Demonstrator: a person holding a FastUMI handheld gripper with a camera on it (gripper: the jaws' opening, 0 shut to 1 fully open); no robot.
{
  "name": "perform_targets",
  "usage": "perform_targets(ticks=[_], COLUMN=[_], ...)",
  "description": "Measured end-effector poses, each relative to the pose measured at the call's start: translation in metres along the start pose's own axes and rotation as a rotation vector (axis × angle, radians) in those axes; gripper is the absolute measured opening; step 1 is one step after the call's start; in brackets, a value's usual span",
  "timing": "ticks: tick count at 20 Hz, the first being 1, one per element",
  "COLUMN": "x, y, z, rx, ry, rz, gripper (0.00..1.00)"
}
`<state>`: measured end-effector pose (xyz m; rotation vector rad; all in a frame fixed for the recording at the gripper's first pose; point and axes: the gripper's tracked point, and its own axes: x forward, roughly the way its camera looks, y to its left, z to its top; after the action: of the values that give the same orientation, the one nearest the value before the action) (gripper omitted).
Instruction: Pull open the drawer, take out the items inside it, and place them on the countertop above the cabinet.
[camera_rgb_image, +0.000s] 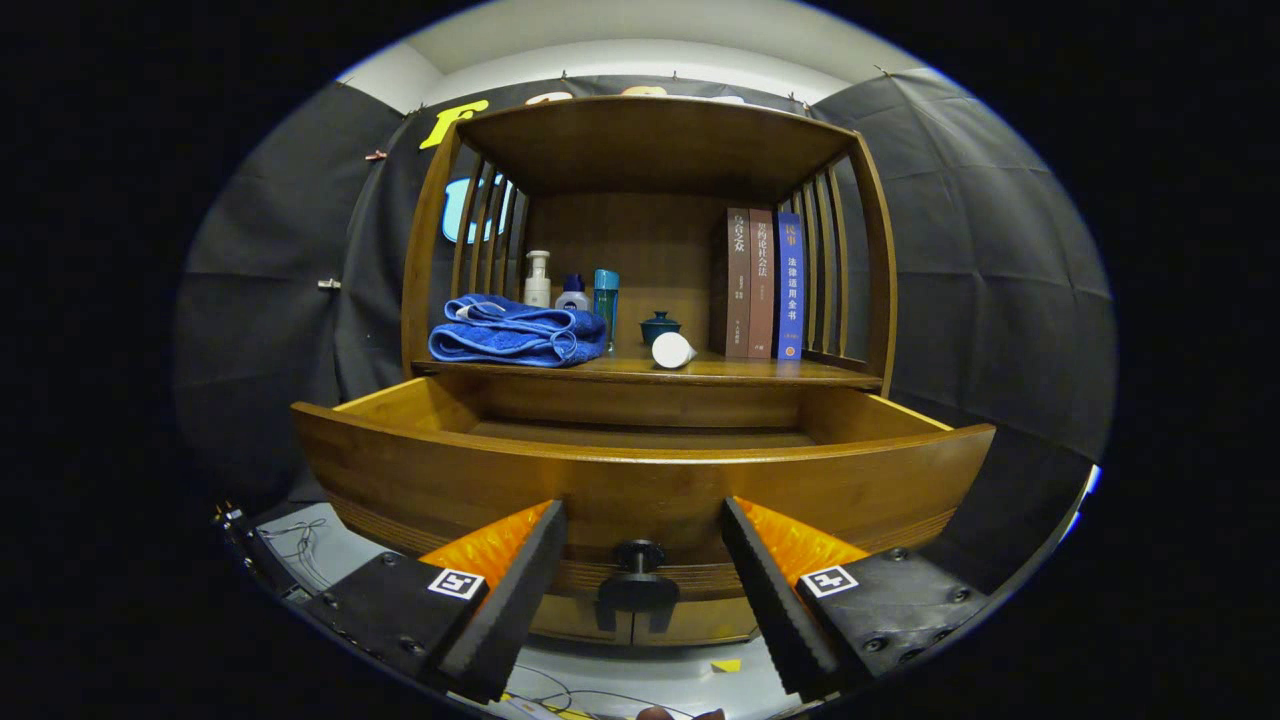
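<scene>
Between spread fingers of gripper (640, 560), drawer (640, 480) knob (638, 556), untouched

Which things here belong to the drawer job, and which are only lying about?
For the job:
- drawer, pulled open
- its knob, between the open jaws, untouched
- gripper
- countertop above

Lying about:
- blue towel
- three bottles
- small lidded pot
- white cup, on its side
- three books

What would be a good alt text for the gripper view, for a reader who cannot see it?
A wooden drawer is pulled open, its knob between the open gripper fingers, untouched. On the countertop above lie a folded blue towel, bottles, a small lidded pot, a white container on its side and three upright books.
</scene>
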<state>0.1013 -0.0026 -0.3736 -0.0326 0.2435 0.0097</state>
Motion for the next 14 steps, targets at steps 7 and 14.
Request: perform_targets(ticks=[7,14], x=[0.023,0.064], y=[0.001,0.002], z=[0.012,0.015], rx=[0.014,0.014], ry=[0.003,0.018], rz=[0.002,-0.001], gripper=[0.99,1.00])
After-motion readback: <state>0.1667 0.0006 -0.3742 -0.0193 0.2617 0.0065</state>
